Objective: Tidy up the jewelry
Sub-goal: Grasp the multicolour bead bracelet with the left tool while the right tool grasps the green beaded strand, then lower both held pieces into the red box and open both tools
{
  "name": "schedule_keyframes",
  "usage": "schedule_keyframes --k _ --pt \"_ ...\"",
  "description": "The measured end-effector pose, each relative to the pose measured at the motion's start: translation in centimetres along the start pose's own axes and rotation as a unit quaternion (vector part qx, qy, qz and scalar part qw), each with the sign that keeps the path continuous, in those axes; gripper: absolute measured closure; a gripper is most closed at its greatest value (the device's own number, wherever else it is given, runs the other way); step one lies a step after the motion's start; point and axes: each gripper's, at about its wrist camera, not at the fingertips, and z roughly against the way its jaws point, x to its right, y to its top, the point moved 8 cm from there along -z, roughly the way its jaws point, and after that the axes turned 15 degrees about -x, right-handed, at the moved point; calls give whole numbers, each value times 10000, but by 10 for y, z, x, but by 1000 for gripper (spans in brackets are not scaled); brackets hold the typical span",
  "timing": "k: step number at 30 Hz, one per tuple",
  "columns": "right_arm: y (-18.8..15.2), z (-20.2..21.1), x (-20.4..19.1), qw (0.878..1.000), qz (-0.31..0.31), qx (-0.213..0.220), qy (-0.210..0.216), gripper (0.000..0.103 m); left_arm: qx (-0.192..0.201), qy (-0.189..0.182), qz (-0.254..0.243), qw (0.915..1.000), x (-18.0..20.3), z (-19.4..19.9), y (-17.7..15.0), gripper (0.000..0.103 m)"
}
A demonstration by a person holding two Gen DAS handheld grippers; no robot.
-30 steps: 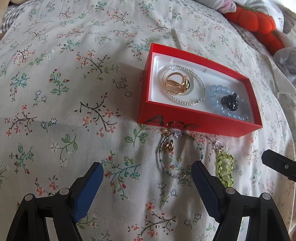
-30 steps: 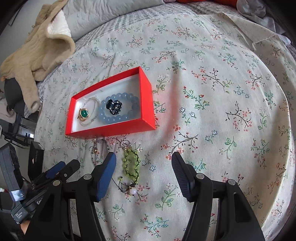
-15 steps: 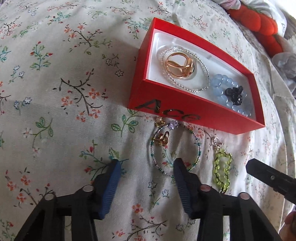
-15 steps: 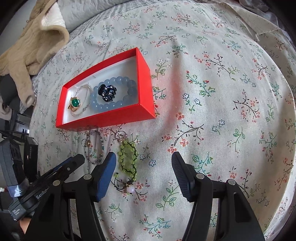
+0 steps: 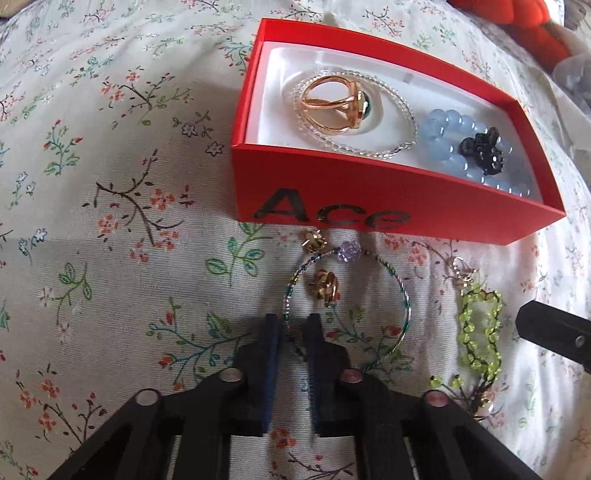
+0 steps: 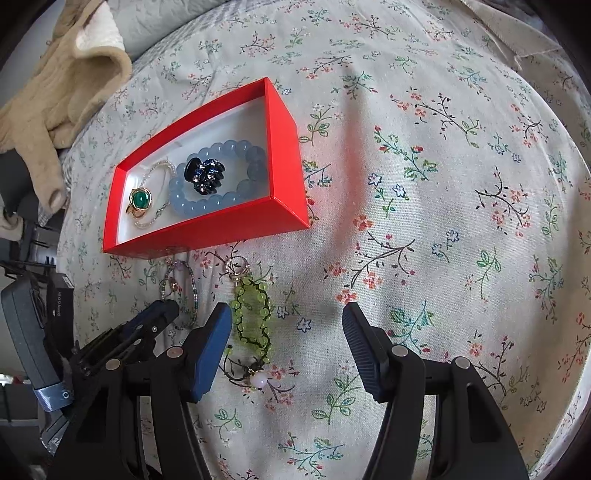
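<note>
A red box point(image 5: 369, 199) lies on the floral bedspread and also shows in the right wrist view point(image 6: 284, 155). It holds a gold ring with a green stone point(image 5: 332, 105), a clear bead bracelet point(image 5: 391, 107), a blue bead bracelet point(image 5: 443, 147) and a black hair clip point(image 5: 482, 151). In front of it lie a thin beaded bracelet point(image 5: 400, 284), two gold earrings point(image 5: 325, 284) and a green bead bracelet point(image 6: 251, 314). My left gripper point(image 5: 293, 325) is shut on the thin bracelet's left edge. My right gripper point(image 6: 286, 332) is open over the green bracelet's right side.
A beige garment point(image 6: 55, 92) lies at the bed's far left. An orange plush point(image 5: 517, 22) sits behind the box. The floral bedspread point(image 6: 443, 184) stretches bare to the right of the box.
My left gripper moved forward toward the box and closed from wide open onto the thin beaded bracelet. My right gripper edged closer to the bed and stayed open.
</note>
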Motion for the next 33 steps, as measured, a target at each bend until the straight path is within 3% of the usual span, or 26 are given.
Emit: schedule_keyframes --k 9,14,22,28,33 --pt "0 -8 2 10000 -51 11 -84 39 -42 -651 281 9975 -20 7 -8 103" --pt "2 -16 4 9998 -130 -37 -113 54 70 -879 369 9954 -29 20 -12 103" --pt "1 -25 -8 9986 169 40 -499 68 360 -1132 261 9926 -34 45 -18 103" --pt "-1 -29 -19 9961 538 73 -699 95 532 -1245 169 9906 -33 60 -23 103" --pt "-1 -28 -23 9963 623 62 -588 98 664 -1195 144 9905 -35 71 -23 103"
